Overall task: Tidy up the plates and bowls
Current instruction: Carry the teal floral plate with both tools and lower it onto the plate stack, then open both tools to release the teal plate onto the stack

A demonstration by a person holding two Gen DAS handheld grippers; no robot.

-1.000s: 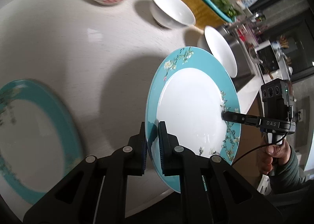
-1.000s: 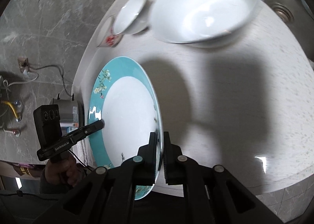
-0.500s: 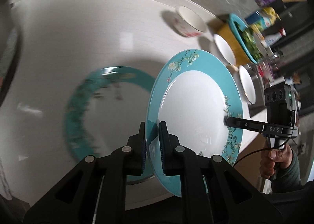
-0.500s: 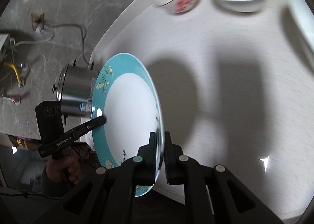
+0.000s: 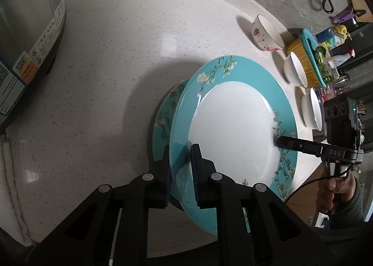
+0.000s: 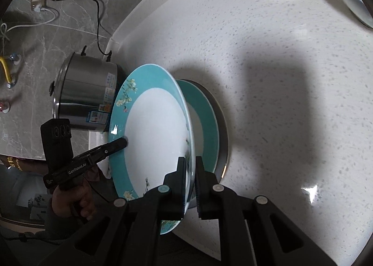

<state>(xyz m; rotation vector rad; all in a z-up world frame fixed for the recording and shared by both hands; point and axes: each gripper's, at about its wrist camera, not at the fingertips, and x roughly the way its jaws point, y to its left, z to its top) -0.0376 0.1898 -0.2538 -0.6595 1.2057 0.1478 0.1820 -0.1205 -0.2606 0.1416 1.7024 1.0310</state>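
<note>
- Teal-rimmed plate (image 5: 233,124) is held between your two grippers, raised above the white countertop (image 5: 105,68) and tilted, so its white face shows in both wrist views.
- Your left gripper (image 5: 180,165) is clamped on the near rim of this plate; one finger (image 5: 197,168) lies on the white face and the other is behind the rim.
- Your right gripper (image 6: 190,174) is clamped on the opposite rim of the same plate (image 6: 153,131), with one finger on each side of the edge.
- In the left wrist view the right gripper (image 5: 278,141) reaches in from the right side and touches the flowered rim there.
- In the right wrist view the left gripper (image 6: 123,142) comes from the left and meets the teal rim.
- Just behind and under the held plate, a second teal plate (image 5: 166,112) lies flat on the countertop; in the right wrist view (image 6: 202,124) it shows beside the held plate's edge.
- You cannot tell if the two plates touch.
- Farther away, a steel cooker (image 6: 86,98) stands on the left part of the countertop.
- At the far side, a flowered bowl (image 5: 267,33) and two white bowls (image 5: 295,69) stand well apart from the plates.
</note>
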